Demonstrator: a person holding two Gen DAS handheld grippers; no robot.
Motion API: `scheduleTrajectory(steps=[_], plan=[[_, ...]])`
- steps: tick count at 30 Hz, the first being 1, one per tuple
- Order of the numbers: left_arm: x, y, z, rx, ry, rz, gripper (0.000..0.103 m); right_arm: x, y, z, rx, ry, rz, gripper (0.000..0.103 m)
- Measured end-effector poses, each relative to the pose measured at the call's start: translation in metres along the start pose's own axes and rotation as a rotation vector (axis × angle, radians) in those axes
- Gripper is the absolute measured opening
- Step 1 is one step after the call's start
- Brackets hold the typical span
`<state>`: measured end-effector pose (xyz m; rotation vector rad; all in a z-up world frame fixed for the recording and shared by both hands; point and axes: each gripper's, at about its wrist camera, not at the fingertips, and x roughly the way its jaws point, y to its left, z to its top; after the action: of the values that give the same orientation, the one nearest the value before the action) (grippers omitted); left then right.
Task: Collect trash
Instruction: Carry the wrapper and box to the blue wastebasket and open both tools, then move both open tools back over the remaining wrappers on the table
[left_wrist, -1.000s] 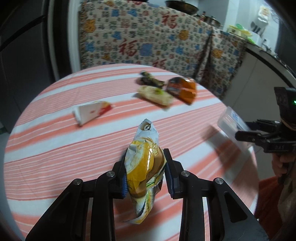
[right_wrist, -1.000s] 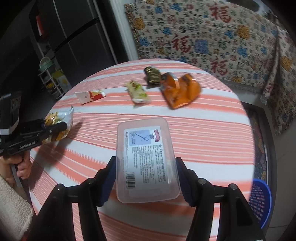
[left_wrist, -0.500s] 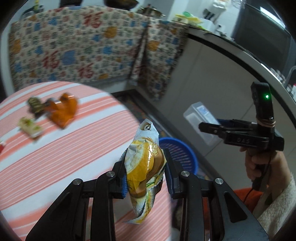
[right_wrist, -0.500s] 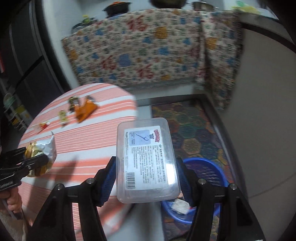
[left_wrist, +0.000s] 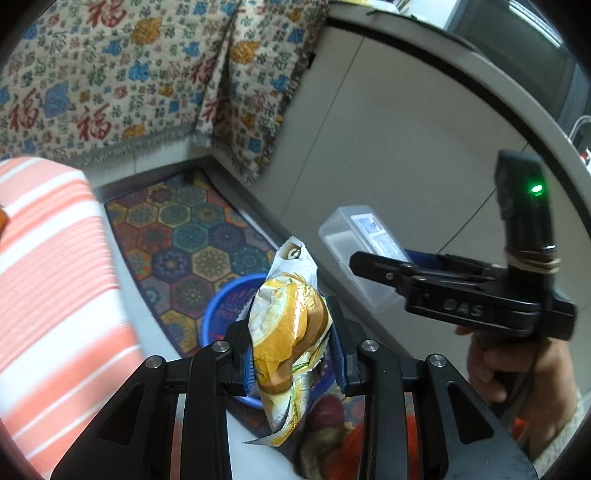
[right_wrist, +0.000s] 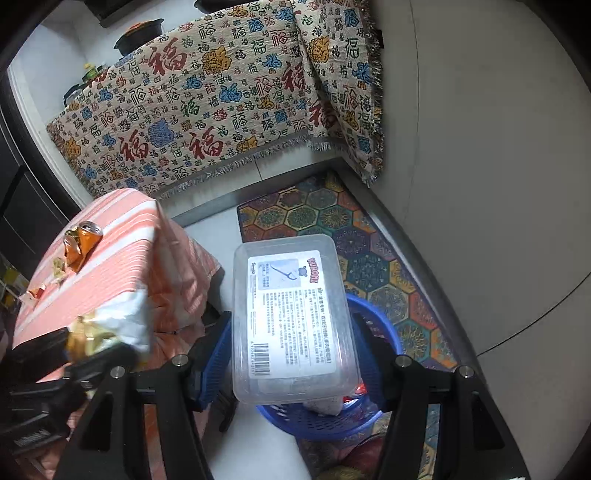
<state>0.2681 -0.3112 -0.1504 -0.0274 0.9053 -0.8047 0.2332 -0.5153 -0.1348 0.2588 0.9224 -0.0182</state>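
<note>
Over blue basket (right_wrist: 384, 343): box (right_wrist: 291, 314), wrapper (left_wrist: 288, 332).

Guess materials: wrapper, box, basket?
Wrapper: thin glossy plastic film, maybe foil-lined; it crinkles and glints in the left hand-held gripper.
Box: clear, slightly frosted rigid plastic with a paper label; the basket shows through it, clamped in the right hand-held gripper.
Basket: blue moulded plastic, by its perforated wall.
</note>
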Motion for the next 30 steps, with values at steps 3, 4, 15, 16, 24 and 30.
scheduleTrajectory(steps=[3,4,15,16,24,30], plan=[[0.017,-0.005,-0.003,0.012,0.021,0.004,0.032,0.0,-0.011,-0.002,0.015,0.006,-0.004,0.062],[0.021,-0.006,-0.004,0.017,0.027,0.006,0.032,0.0,-0.013,-0.002,0.018,0.008,-0.007,0.062],[0.057,-0.01,-0.009,0.025,0.072,0.014,0.033,0.011,-0.051,-0.007,0.089,0.038,0.001,0.063],[0.06,-0.01,-0.01,0.023,0.075,0.011,0.033,0.012,-0.052,-0.007,0.09,0.04,0.002,0.063],[0.081,-0.01,-0.015,0.036,0.045,0.017,0.088,0.019,-0.059,-0.006,0.127,0.052,0.007,0.065],[0.067,0.001,-0.012,-0.016,0.029,0.016,0.088,0.015,-0.06,-0.002,0.142,0.04,0.027,0.071]])
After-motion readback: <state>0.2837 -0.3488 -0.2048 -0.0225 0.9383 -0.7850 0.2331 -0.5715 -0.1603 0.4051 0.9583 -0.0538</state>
